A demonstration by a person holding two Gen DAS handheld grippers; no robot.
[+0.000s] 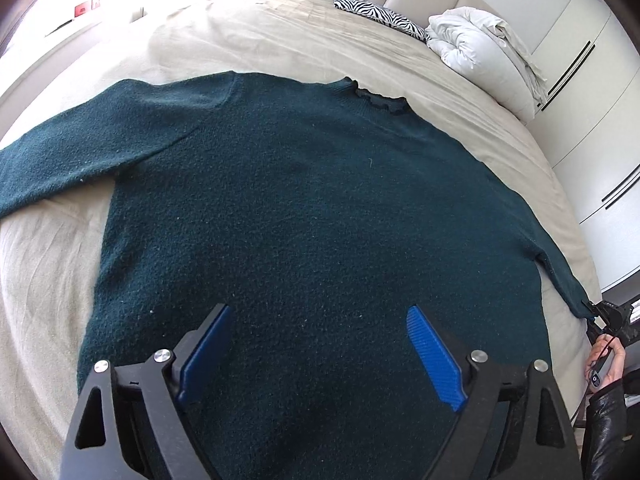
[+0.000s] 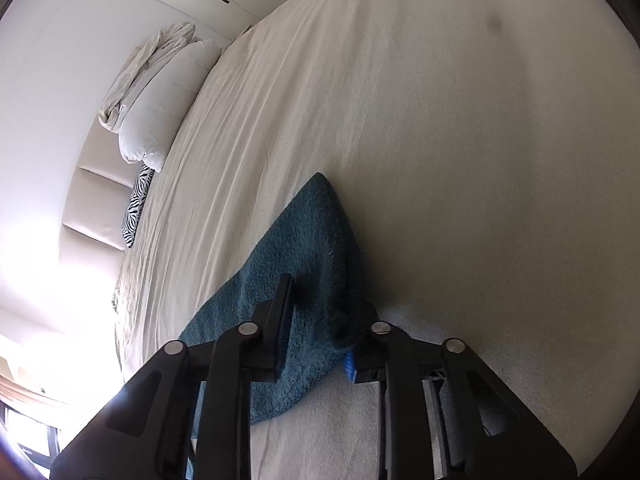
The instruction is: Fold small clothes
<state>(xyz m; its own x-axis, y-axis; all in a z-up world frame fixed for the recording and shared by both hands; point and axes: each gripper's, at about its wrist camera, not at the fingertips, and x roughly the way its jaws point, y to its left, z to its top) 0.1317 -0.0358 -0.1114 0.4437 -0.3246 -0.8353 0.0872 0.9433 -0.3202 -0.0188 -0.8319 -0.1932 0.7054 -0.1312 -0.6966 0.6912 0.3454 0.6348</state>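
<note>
Left wrist view: sweater lies flat, spread on the bed, neck toward the headboard, one sleeve out to the left, the other running to the right edge. Left gripper hovers over the lower body of the sweater with its blue pads wide apart, nothing between them, grasping nothing. Likely parked there to pin or pick the hem once the sleeve comes over. At far right the right gripper sits at the sleeve end, a hand behind it. Duvet and zebra pillow sit at the head of the bed, well apart from the work.

Right wrist view: right gripper is clenched on the sleeve near the cuff; knit bunches between the fingers. The sleeve lies on the bed, near its edge. Gripping at the cuff gives full sleeve length to swing across the body, probably the first fold.
</note>
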